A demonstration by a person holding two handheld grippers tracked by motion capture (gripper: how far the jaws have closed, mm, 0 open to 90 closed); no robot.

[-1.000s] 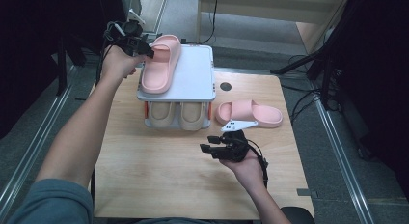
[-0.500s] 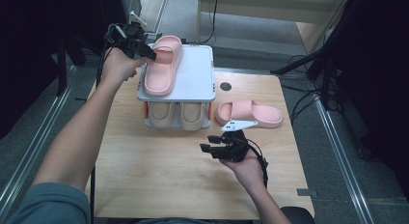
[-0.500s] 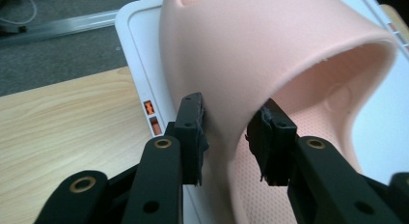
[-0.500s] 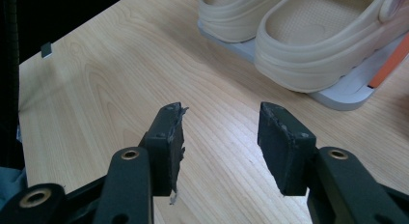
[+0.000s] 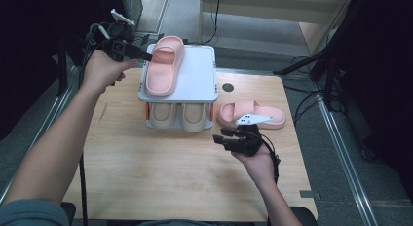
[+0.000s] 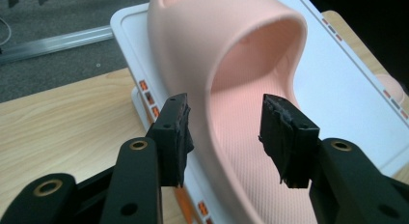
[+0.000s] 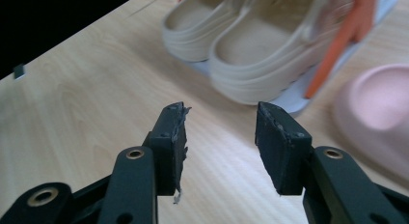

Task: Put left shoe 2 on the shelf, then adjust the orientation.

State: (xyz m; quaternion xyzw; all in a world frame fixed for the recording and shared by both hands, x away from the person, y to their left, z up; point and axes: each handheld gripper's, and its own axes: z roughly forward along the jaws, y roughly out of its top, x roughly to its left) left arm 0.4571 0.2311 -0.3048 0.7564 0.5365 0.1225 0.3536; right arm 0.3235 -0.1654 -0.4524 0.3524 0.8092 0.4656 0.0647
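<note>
Pink slide (image 5: 164, 65) lying on rack's white top shelf (image 5: 199, 80), heel toward left tongs (image 5: 142, 54). Left tongs standing wide, straddling slide's side wall without gripping. Right tongs (image 5: 225, 137) hovering open over desk (image 5: 146, 177), near second pink slide (image 5: 251, 114). Beige clogs (image 5: 178, 116) sitting on lower tier. Risk: pads closing on thin rim, likely slipping, slide sliding off shelf edge.
</note>
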